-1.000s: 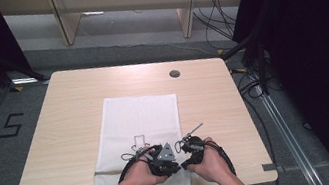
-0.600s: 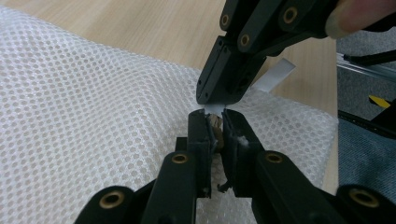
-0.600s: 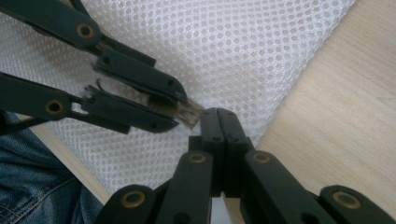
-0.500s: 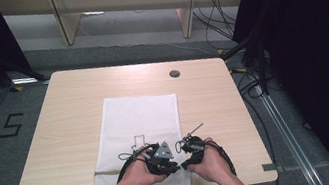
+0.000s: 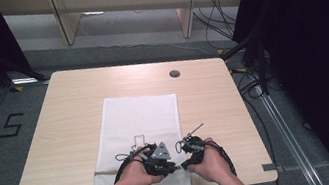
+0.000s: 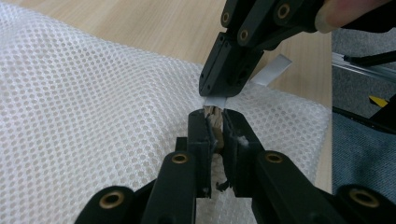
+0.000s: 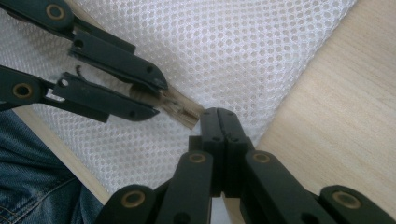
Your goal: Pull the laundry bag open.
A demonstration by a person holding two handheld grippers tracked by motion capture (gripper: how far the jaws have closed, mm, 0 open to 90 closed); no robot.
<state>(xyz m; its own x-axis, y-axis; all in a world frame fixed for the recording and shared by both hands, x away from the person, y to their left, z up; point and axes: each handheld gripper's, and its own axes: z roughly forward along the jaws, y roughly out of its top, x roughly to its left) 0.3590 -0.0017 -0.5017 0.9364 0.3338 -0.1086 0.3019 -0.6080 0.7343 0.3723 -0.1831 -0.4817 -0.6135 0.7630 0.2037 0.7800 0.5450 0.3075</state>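
Observation:
A white mesh cloth (image 5: 138, 117) lies flat on the wooden table (image 5: 68, 103). Both grippers meet tip to tip over its near right corner. My left gripper (image 5: 171, 167) (image 6: 215, 116) is shut on a small tan piece (image 6: 214, 114) (image 7: 180, 109) that sticks out past its jaws. My right gripper (image 5: 185, 163) (image 7: 218, 114) points at that piece from the other side. Its jaws are pressed together on a flat white strip (image 6: 273, 70), whose free end pokes out behind them. In the right gripper view the left gripper (image 7: 156, 98) comes in from the upper left.
The table's near edge runs just under the hands, with a person's jeans (image 7: 37, 154) below it. A round cable hole (image 5: 174, 73) sits at the far right of the table. Dark equipment and cables (image 5: 249, 68) stand to the right of the table.

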